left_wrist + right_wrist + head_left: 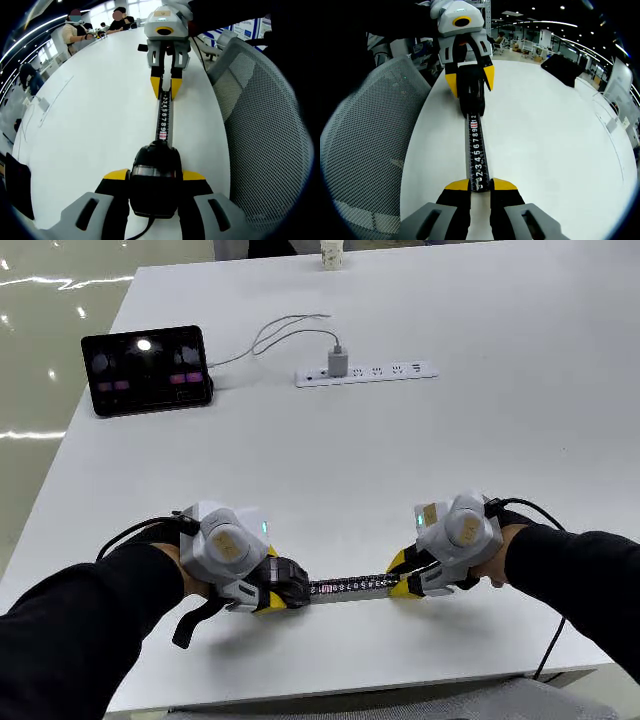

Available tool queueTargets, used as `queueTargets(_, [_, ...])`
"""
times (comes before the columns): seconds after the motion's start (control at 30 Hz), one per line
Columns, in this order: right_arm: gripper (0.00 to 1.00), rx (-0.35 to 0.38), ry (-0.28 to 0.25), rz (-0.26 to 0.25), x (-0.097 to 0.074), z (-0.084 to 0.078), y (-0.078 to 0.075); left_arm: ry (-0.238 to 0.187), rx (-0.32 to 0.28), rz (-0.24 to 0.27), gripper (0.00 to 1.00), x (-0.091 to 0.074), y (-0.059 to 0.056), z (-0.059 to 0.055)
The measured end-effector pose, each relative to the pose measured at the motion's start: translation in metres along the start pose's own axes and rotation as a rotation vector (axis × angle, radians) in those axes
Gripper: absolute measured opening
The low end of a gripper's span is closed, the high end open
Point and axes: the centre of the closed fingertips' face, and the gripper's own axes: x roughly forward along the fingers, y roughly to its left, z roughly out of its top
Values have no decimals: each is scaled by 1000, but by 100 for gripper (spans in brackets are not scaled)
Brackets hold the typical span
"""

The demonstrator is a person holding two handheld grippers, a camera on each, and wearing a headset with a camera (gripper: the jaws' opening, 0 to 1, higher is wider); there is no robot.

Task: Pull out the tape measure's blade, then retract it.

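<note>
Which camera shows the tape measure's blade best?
The right gripper view: the blade runs up the middle, numerals large and readable. The left gripper view shows it narrower; the head view shows a short, small strip.

I see my right gripper (pixel 480 185) pinching the blade (pixel 475 150) tip; opposite, left gripper (pixel 470 80) clamps the black tape measure case (pixel 471 100).
</note>
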Motion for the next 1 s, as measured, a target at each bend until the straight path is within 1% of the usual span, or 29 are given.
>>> queueTargets(0.47, [11, 7, 11, -6, -8, -9, -1, 1, -1, 0, 31, 1, 0, 1])
queueTargets(0.8, [11, 18, 8, -13, -13, -15, -2, 0, -6, 0, 32, 1, 0, 1])
queueTargets(0.87, [11, 22, 5, -16, -14, -16, -3, -8, -1, -5, 32, 1, 0, 1])
queueTargets(1.0, [11, 24, 1, -17, -16, -18, -1, -10, 11, -9, 32, 1, -1, 1])
